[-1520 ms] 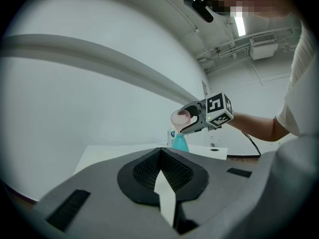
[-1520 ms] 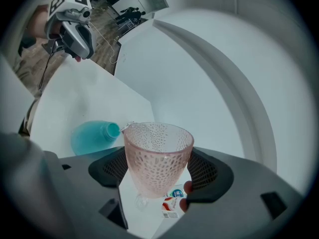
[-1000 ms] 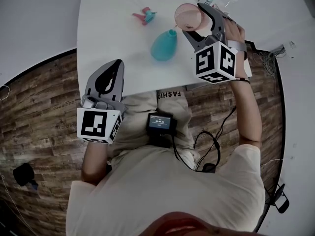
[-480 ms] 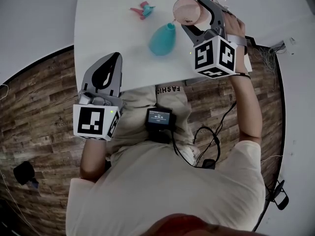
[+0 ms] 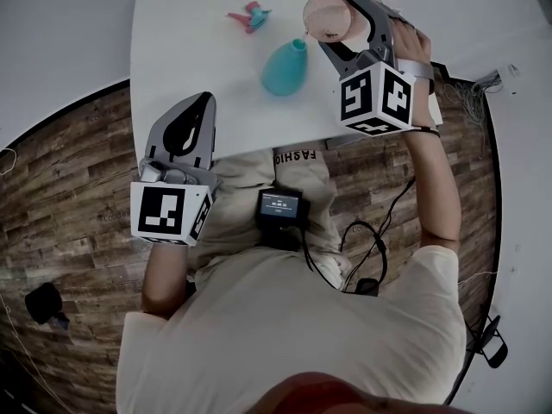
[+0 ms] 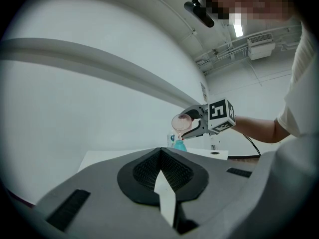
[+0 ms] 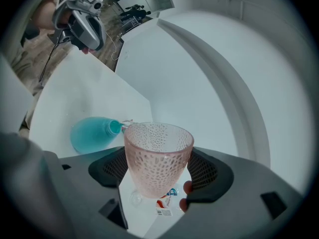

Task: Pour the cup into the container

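Pouring one pink dimpled see-through cup (image 5: 325, 17) toward one teal round container (image 5: 285, 67).
Right hand-held gripper (image 7: 158, 176) clamps the cup's middle, tilted above the container's neck over the white table (image 5: 190, 50); the cup seems stiff, slippery, maybe fragile. Left hand-held gripper (image 6: 162, 183), closed and empty, hangs at the table's near edge.

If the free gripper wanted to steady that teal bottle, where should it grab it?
Probably the round belly of the teal bottle, approached from the left gripper's side. It stands upright on the table, and the cup in the right gripper hangs over its narrow neck, so that end is best left free.
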A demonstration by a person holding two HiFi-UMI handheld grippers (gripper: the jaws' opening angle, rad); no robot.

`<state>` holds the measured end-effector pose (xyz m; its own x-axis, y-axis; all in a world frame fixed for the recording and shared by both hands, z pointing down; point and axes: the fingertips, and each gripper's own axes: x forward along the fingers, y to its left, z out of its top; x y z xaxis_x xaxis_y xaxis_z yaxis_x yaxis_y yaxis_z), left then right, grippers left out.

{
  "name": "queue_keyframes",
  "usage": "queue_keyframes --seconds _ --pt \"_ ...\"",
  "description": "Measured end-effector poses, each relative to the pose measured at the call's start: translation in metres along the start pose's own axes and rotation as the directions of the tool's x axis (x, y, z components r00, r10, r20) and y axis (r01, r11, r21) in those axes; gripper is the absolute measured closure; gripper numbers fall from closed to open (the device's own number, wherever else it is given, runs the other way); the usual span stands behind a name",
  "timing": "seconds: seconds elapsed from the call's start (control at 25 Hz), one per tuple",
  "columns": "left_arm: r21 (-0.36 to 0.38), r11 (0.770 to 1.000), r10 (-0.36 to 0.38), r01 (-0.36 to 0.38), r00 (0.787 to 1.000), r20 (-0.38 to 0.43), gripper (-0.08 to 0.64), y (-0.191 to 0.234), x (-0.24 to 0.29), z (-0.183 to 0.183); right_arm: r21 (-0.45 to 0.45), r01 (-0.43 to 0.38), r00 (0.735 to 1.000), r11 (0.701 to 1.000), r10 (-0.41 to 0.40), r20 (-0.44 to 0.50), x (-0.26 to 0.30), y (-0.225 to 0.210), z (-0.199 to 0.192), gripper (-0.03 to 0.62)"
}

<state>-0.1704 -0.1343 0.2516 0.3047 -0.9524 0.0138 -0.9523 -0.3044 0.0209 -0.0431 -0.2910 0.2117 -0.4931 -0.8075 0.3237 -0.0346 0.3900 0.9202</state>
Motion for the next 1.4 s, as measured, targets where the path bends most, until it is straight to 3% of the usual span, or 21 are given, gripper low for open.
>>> queue_keyframes --seconds 1.4 --pt "0.007 1.000 -0.003 0.003 1.000 -0.004 0.548 0.0001 -0.0037 0.0026 -0.047 0.021 1.000 0.999 -0.021 0.004 -0.0016 -0.0059 0.0060 0.224"
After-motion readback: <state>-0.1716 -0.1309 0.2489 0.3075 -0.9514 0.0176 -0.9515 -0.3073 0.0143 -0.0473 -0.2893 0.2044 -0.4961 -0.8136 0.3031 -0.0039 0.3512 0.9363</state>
